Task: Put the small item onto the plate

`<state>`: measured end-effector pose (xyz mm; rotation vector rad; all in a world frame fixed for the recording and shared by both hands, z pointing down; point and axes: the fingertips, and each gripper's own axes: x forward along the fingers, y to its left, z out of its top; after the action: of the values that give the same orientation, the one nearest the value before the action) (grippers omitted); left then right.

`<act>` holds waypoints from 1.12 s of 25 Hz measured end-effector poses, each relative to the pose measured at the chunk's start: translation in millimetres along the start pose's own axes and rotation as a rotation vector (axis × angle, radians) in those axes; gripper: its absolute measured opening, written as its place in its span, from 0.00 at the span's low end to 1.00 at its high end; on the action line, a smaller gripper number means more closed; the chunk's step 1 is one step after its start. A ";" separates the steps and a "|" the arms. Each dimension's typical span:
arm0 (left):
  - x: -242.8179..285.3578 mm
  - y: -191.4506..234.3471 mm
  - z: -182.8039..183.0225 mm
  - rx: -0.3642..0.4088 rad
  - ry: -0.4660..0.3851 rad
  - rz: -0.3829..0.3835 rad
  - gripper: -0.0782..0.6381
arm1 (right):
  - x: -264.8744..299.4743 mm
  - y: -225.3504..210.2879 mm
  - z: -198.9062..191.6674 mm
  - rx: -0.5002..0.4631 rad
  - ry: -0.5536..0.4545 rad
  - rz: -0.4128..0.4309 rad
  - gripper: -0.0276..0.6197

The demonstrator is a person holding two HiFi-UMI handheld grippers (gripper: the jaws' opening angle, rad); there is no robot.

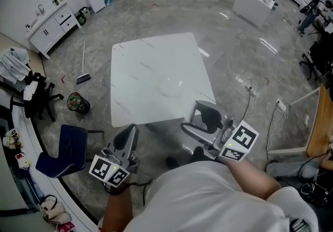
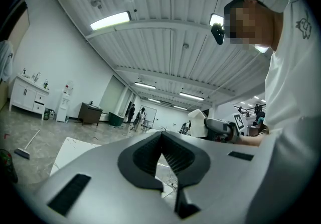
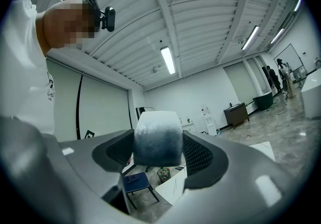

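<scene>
Right gripper [image 3: 157,153] is clamping the small item [image 3: 157,136], a pale frosted block, between its jaws and carrying it at the table's [image 1: 140,64] near right corner. The clear plate [image 1: 170,86] is lying mid-table as the target. Left gripper [image 2: 161,136] is idling near-left, jaws pressed together on nothing, probably to stay clear.

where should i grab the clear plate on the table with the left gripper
By the rim on the side nearest you, probably. The clear plate lies flat and shallow on the white table, so only its thin edge offers the jaws anything to close over. Come in low, nearly level with the tabletop. The left gripper is shut and empty, so open it first.
</scene>
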<state>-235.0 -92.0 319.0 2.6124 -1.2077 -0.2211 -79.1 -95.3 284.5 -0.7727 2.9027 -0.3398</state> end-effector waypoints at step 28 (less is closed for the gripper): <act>226.6 99.3 6.7 0.034 0.013 0.105 0.12 | 87.3 -230.1 29.9 0.016 0.048 0.143 0.49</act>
<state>-162.8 -328.2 334.6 2.5652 -1.3508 -0.1645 -39.8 -339.1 307.2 -0.5578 2.9744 -0.3705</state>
